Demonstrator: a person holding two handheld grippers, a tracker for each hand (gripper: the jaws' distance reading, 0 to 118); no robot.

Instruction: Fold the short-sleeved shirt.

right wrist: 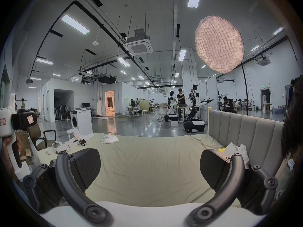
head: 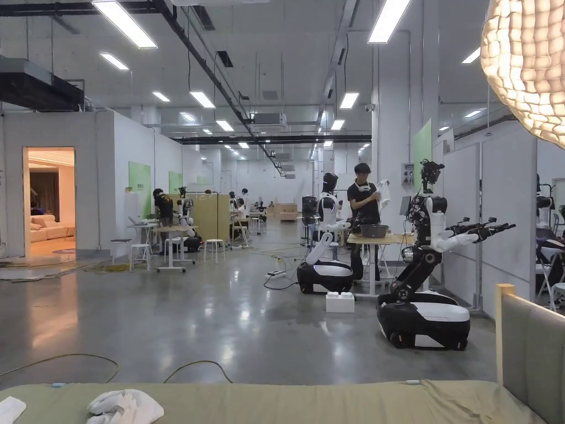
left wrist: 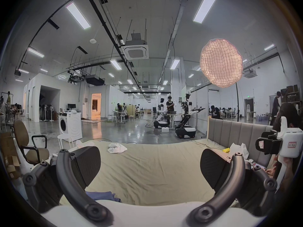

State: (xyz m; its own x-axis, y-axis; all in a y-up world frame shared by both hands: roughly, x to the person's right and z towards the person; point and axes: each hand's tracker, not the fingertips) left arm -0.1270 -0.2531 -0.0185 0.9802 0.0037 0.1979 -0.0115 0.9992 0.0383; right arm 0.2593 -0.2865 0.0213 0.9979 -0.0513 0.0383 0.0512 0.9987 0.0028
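Both grippers are held up level above the near end of a bed [left wrist: 152, 168] covered in a pale green sheet, pointing across it toward the open hall. The left gripper [left wrist: 150, 166] has its two black fingers [left wrist: 85, 163] spread wide apart, with nothing between them but bare sheet. The right gripper [right wrist: 150, 166] is posed the same way, its fingers [right wrist: 213, 168] also wide apart and empty.

In the left gripper view the right gripper sits at the far right edge, its white body gripped by a hand [left wrist: 288, 163]. In the right gripper view the left gripper appears at the far left edge, held upright by the other hand [right wrist: 9, 147].

A crumpled white garment [left wrist: 116, 148], which may be the short-sleeved shirt, lies in a heap near the far edge of the bed, left of centre and well apart from both grippers; it shows at the bottom left of the head view [head: 126, 407] too. A bit of blue cloth [left wrist: 101, 196] lies just below the left gripper's left finger.

A padded grey headboard [left wrist: 236, 132] stands along the right side of the bed. A round glowing lamp [left wrist: 221, 63] hangs above it.
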